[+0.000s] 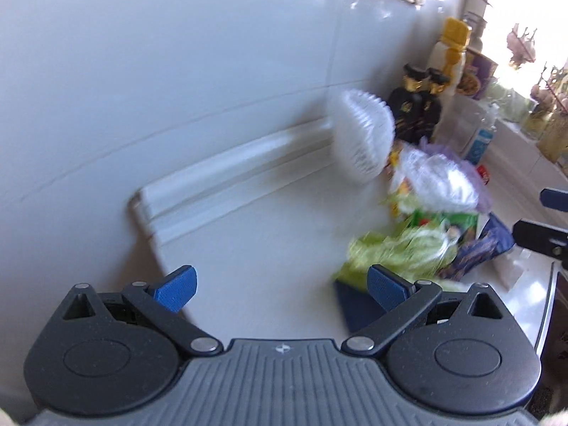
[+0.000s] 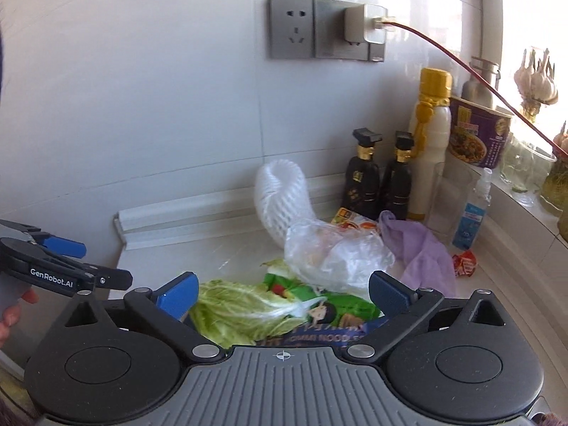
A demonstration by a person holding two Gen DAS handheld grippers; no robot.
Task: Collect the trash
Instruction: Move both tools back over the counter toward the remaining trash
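with both the right claw point(image 2: 282, 293) and left claw point(image 1: 282, 285) spread and empty, the right one should probably drop onto the near cabbage leaf point(image 2: 230, 314) on the counter point(image 2: 198, 259), pinching low so the noodle wrapper point(image 2: 330, 310) lifts too.

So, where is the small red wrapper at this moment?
In the right wrist view the red wrapper lies on the counter at the right, between the purple cloth and the small blue-labelled bottle.

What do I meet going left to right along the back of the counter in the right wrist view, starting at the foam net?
White foam net → first dark bottle → second dark bottle → tall white bottle with yellow cap → purple instant noodle cup.
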